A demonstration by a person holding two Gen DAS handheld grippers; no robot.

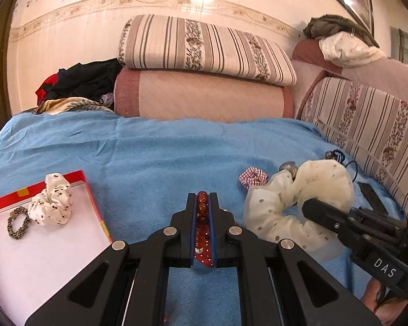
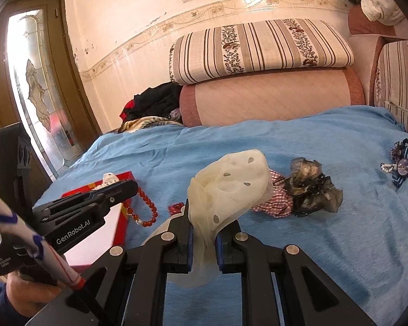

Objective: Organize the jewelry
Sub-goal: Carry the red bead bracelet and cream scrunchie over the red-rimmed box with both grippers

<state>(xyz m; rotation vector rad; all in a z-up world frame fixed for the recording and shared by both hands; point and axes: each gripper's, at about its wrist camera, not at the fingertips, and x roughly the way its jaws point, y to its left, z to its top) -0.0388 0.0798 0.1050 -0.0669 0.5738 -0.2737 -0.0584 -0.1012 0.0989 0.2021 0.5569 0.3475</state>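
Now: left gripper [image 1: 202, 203] clenched on red bead bracelet [image 1: 202, 217], hard, slippery, best pinched across beads; right gripper [image 2: 202, 233] grasping cream scrunchie [image 2: 228, 187] between its fingers, soft, light.

Red box [image 1: 76, 179] partly beyond left edge

2 scrunchies [image 1: 51, 199] lie in the box [image 1: 40, 255] — left; blanket [image 1: 149, 157] beneath.

Blanket [image 1: 149, 146]: plain sky blue. Box [image 1: 79, 175]: red rim, white inside. Bead bracelet [image 2: 147, 203]: amber-red. Sheer scrunchie [image 2: 231, 187]: cream, grey dots. Small scrunchie [image 1: 254, 176]: red-white gingham. Cushion [image 1: 204, 46]: beige stripes, floral bands.
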